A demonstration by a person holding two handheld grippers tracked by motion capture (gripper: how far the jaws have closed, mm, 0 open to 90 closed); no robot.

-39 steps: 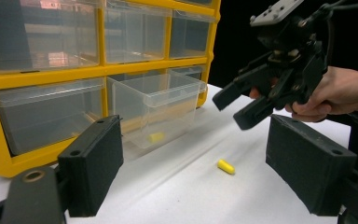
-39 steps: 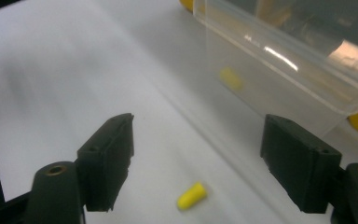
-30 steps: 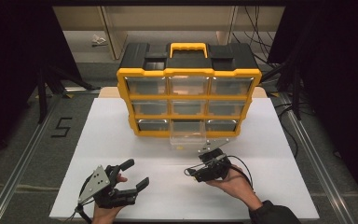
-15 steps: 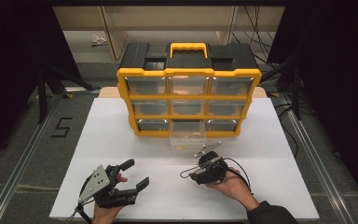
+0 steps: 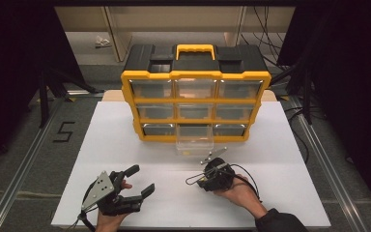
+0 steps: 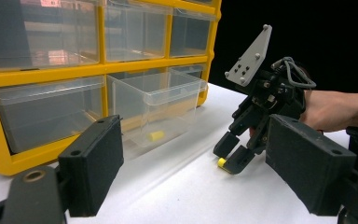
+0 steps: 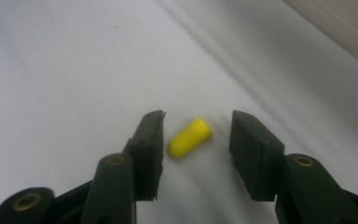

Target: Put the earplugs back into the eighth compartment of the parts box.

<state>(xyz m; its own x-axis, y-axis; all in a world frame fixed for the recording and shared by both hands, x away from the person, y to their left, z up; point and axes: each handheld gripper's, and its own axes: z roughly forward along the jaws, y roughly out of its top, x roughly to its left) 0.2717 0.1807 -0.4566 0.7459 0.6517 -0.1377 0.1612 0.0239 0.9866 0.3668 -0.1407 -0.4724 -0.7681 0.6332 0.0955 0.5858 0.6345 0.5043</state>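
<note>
On the left, near the front edge of the table [image 5: 125, 140], our left hand-held gripper [image 5: 134, 182] rests with its jaws spread wide and nothing between them. We judge it has no part in this step and should stay parked so it does not block the drawer.

Behind, toward the back edge, stands the yellow drawer cabinet [image 5: 195, 104]. Its bottom middle clear drawer [image 6: 156, 105] is pulled out, and one yellow earplug [image 6: 156, 136] already lies in it.

To the right, in front of that drawer, our right hand-held gripper [image 7: 196, 140] is tipped down to the table with its jaws parted on either side of a second yellow earplug [image 7: 189, 137]. The plug lies on the bare table, slanted across the gap, close to the left jaw and apart from the right one.

To pick it up well, we should centre the jaws on the plug's middle, keep the tips just touching the table, and close gently, since the foam looks soft and may roll or squirt out.
</note>
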